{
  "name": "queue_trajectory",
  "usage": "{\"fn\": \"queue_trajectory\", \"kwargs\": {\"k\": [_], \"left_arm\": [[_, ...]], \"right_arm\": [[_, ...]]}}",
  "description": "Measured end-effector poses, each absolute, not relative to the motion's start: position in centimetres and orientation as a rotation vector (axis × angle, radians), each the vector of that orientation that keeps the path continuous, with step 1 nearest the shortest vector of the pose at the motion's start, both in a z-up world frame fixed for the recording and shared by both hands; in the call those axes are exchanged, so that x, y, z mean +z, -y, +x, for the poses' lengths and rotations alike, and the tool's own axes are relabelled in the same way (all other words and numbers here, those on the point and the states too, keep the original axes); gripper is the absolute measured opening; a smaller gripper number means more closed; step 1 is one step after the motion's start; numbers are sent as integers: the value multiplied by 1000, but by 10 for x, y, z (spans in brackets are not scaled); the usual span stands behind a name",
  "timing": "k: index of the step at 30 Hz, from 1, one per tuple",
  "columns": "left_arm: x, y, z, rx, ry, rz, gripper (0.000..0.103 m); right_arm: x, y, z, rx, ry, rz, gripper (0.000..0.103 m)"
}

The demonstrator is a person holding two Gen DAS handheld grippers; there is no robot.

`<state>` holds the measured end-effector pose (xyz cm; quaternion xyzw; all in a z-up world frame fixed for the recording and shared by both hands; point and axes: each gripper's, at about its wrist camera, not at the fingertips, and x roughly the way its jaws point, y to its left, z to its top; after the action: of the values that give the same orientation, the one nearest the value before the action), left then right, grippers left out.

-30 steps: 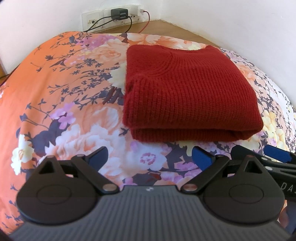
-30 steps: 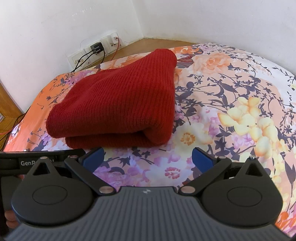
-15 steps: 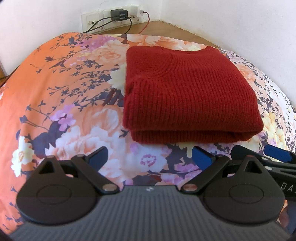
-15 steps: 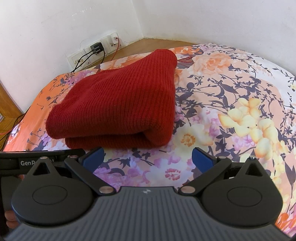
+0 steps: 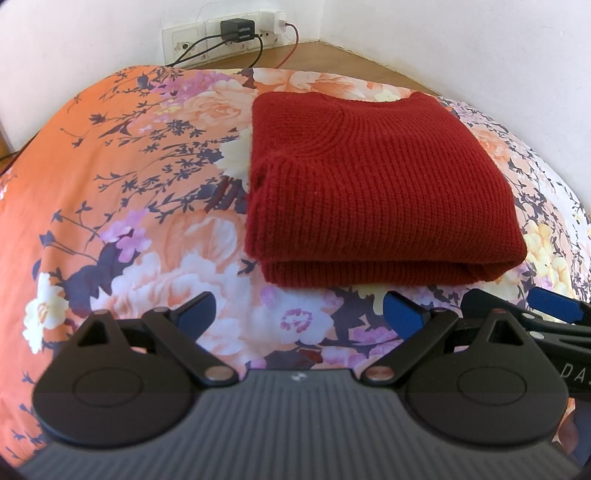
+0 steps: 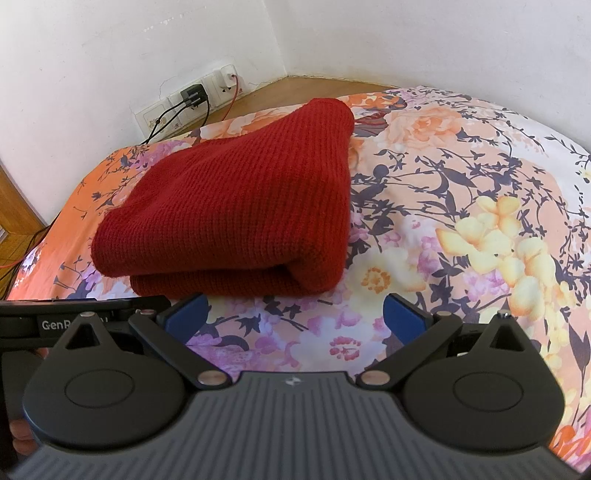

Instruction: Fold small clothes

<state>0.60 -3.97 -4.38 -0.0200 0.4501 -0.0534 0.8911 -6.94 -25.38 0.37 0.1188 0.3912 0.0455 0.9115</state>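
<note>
A dark red knitted sweater (image 5: 380, 192) lies folded into a thick rectangle on a bed covered by a floral sheet (image 5: 122, 206) in orange, pink and white. In the left wrist view the fold sits in the middle and right of the scene, its rounded folded edge facing near and its ribbed neckline toward the far side. In the right wrist view the same sweater (image 6: 236, 221) lies to the left of centre, with two layers showing along its near edge.

The left gripper (image 5: 299, 314) hangs just near of the sweater's near edge, its blue-tipped fingers (image 5: 195, 310) spread wide and holding nothing. The right gripper (image 6: 295, 314) is likewise just near of the garment, fingers (image 6: 404, 314) set wide apart and empty. In the left wrist view, the right gripper's blue tips show at the right edge, close beside the left one.

Against the far white wall runs a row of wall sockets (image 5: 221, 33) with a black charger (image 5: 236, 27) and cables plugged in, above a strip of wooden floor (image 5: 332, 51).
</note>
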Motion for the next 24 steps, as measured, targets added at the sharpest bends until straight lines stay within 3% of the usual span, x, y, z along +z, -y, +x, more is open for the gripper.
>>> {"fn": "queue_trajectory", "kwargs": {"k": [24], "left_arm": [[-45,39,8,-106,-948,-34,99]], "right_arm": [[1,255,-64,101,-819,252,103]]}}
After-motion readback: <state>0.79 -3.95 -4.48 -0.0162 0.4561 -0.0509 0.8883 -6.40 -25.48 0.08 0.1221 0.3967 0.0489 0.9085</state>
